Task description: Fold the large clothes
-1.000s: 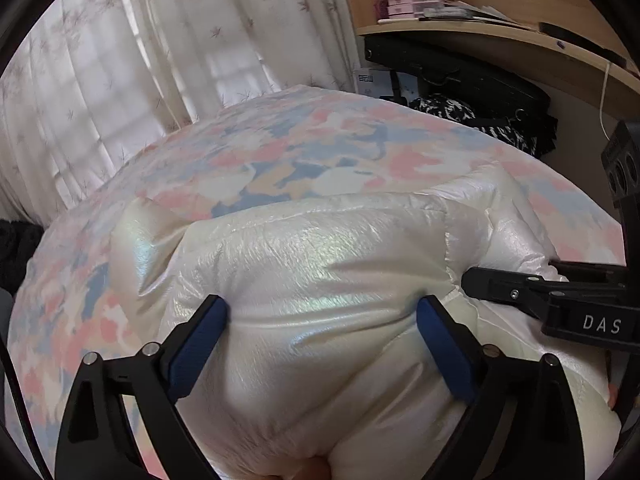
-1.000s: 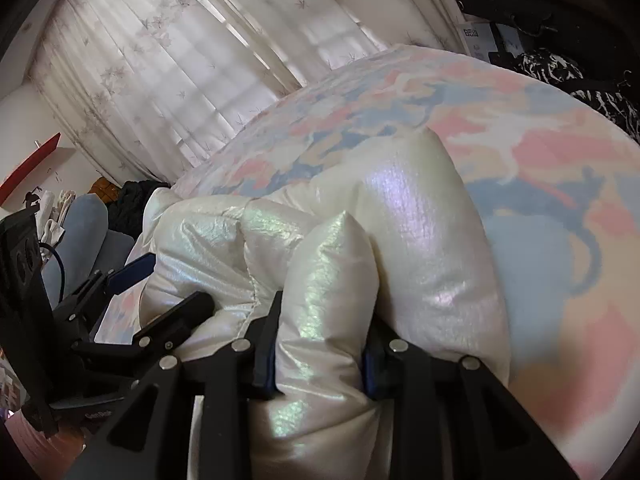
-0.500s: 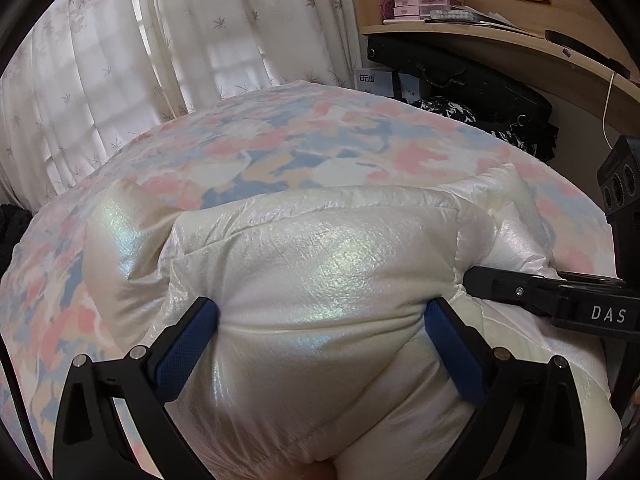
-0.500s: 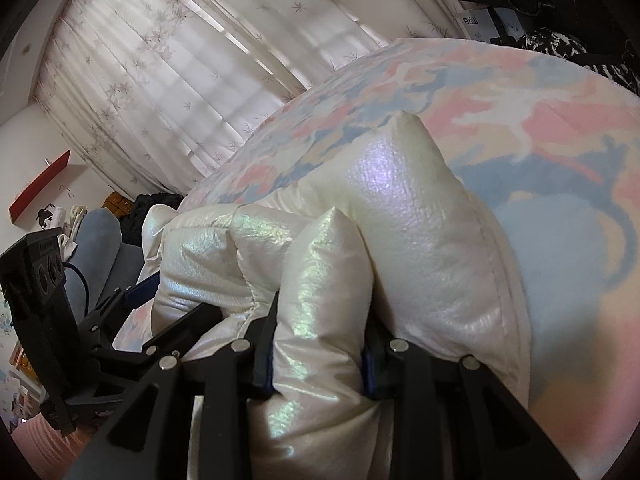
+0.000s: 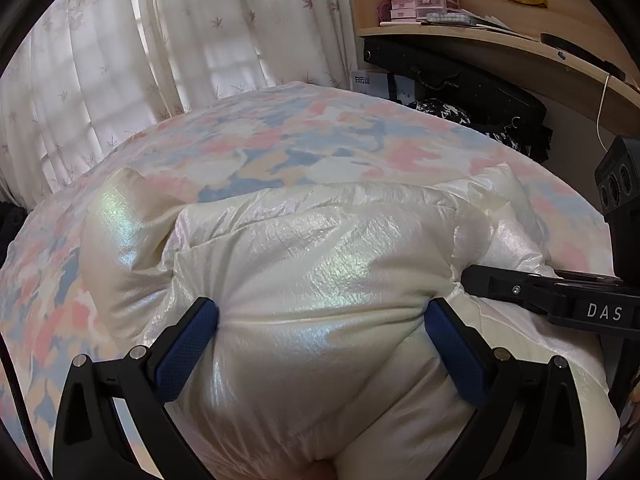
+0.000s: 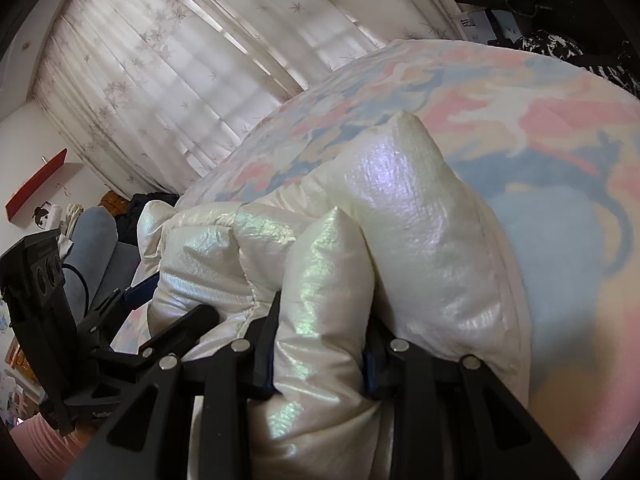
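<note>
A puffy pearl-white down jacket (image 5: 304, 264) lies bunched on a bed with a pink, blue and cream patterned cover (image 5: 288, 140). My left gripper (image 5: 320, 316) straddles a thick bulge of the jacket with its blue pads (image 5: 188, 344) wide apart, pressing into the fabric on both sides. My right gripper (image 6: 320, 344) is shut on a padded fold of the jacket (image 6: 320, 280), near its right end. The right gripper's arm shows in the left wrist view (image 5: 552, 292), and the left gripper shows at the left of the right wrist view (image 6: 132, 312).
White leaf-print curtains (image 5: 160, 60) hang behind the bed. A wooden desk shelf (image 5: 500, 36) with small pink drawers (image 5: 420, 0) and a black case (image 5: 452, 76) stands at the right. Dark clothes (image 5: 444, 110) lie beside the bed. A grey-blue seat (image 6: 92, 248) is at the left.
Both grippers have drawn back a little with the jacket, so more bedcover shows beyond it. The left jaws have spread slightly wider around the bulge. The right grip is unchanged.
</note>
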Action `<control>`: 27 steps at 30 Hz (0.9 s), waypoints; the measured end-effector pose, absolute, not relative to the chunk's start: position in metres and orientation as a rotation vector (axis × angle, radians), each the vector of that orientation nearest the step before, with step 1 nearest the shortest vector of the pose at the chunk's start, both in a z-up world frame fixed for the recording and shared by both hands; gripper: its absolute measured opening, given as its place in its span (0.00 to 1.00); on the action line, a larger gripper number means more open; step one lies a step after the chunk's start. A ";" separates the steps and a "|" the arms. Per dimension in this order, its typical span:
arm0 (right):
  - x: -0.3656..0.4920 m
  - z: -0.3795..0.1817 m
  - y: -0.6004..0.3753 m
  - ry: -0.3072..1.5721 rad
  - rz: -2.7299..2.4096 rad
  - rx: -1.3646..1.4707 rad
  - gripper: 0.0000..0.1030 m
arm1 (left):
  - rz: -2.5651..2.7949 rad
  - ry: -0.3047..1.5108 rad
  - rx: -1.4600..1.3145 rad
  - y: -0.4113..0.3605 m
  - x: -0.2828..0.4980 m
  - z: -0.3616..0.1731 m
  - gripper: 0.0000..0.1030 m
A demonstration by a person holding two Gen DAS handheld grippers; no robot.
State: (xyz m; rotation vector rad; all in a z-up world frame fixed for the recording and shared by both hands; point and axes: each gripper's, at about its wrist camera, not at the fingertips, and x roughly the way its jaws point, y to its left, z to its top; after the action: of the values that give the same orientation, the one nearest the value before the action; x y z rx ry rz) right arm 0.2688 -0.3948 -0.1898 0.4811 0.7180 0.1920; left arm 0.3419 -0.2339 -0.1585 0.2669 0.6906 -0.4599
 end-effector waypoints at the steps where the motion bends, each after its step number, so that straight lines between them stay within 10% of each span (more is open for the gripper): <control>1: 0.269 -0.188 -0.394 0.722 0.186 0.474 0.28 | -0.457 0.699 0.270 -0.234 0.342 -0.157 0.99; 10: 0.260 -0.157 -0.380 0.827 0.093 0.374 0.44 | -0.408 0.820 0.227 -0.226 0.329 -0.134 0.99; 15: 0.244 -0.128 -0.374 0.896 0.019 0.279 0.86 | -0.375 0.883 0.234 -0.212 0.313 -0.111 0.99; 27: 0.222 -0.069 -0.367 1.006 0.019 0.255 0.99 | -0.484 0.961 0.208 -0.186 0.268 -0.077 0.99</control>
State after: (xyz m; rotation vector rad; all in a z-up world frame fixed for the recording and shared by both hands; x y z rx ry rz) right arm 0.2223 -0.3671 -0.0692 0.2551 1.0065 0.0189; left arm 0.2682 -0.1858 -0.0770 0.2082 0.9611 -0.4840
